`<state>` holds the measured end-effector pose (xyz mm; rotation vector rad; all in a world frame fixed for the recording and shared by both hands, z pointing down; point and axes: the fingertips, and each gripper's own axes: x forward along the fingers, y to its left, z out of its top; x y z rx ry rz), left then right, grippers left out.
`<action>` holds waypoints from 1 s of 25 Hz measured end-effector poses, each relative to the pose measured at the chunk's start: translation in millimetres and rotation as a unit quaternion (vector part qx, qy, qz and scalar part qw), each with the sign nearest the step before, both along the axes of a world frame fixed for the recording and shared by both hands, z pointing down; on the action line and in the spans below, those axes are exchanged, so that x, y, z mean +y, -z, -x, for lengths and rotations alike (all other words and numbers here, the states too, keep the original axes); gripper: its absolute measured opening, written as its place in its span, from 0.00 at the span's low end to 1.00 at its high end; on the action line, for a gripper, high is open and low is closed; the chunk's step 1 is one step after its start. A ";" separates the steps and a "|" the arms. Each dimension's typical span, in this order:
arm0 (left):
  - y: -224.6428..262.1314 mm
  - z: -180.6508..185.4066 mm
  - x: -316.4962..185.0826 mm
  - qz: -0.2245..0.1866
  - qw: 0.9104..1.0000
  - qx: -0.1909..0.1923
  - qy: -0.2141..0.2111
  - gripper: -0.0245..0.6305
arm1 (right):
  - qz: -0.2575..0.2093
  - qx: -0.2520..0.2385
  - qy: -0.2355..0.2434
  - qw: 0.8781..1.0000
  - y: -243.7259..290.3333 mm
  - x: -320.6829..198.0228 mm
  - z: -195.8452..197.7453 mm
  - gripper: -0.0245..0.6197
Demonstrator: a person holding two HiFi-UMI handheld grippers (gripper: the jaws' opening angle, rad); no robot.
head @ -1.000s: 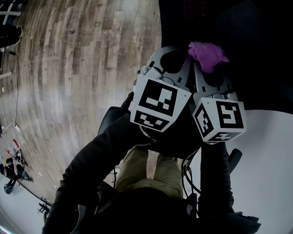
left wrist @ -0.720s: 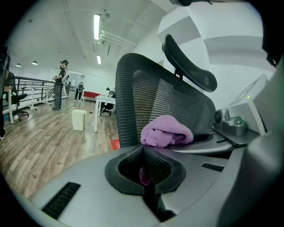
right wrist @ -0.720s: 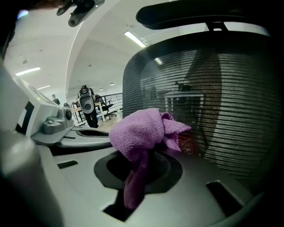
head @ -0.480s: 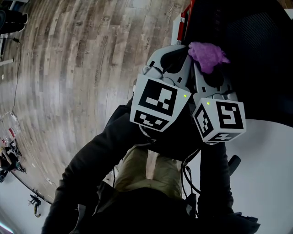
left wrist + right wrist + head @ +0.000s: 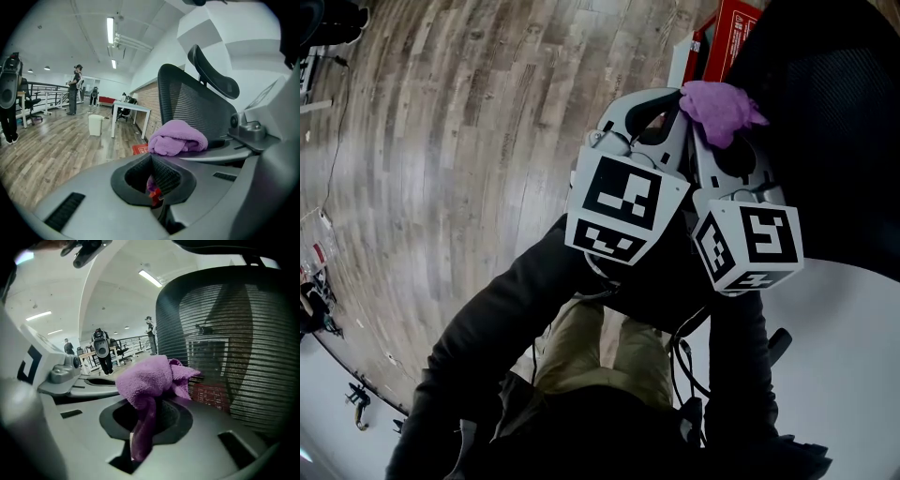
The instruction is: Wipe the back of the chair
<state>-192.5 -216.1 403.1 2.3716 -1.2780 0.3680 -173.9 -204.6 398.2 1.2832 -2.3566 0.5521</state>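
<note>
Far left is just wooden floor [image 5: 459,141], with the stuff along its edge too small and warped to make out. In the left gripper view there's a white bin [image 5: 95,125] way off by a white desk [image 5: 131,108], and I can't see into it from here. Next over is the left gripper [image 5: 152,161], with its jaws pressed together. There's a speck of purple and red down in the hollow behind the pads, and I honestly can't tell what that is. Right beside it, nearly touching, is the right gripper [image 5: 150,404], clamped on a purple cloth [image 5: 150,376]. One tail of the cloth hangs down through the jaws and the rest is bunched up over the tips, so the tips themselves are covered. In the head view the cloth sits at the left edge of the chair [image 5: 825,122], but whether it's actually touching the black mesh back I can't say. The chair is cut off at the top and right of that view. A red box [image 5: 733,23] pokes out behind it, half hidden, and it shows dimly through the mesh in the right gripper view. The person's dark sleeves [image 5: 487,356] fill the near side.
</note>
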 end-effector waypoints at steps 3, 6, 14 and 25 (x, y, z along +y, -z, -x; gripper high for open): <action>-0.1 12.0 -1.9 0.001 1.000 0.002 0.013 0.05 | 0.003 -0.003 -0.002 1.000 -0.2 -2.2 10.5 0.13; 2.7 18.2 -3.1 -0.002 1.000 0.004 0.017 0.05 | 0.004 0.001 -0.002 1.000 0.9 -3.7 16.4 0.13; 7.8 16.6 -3.0 -0.009 1.000 0.004 0.013 0.05 | 0.001 0.010 0.005 1.000 2.6 -2.3 16.0 0.13; 14.2 -0.5 -1.4 -0.010 1.000 0.005 -0.002 0.05 | 0.004 0.010 -0.004 1.000 7.4 0.3 -0.4 0.13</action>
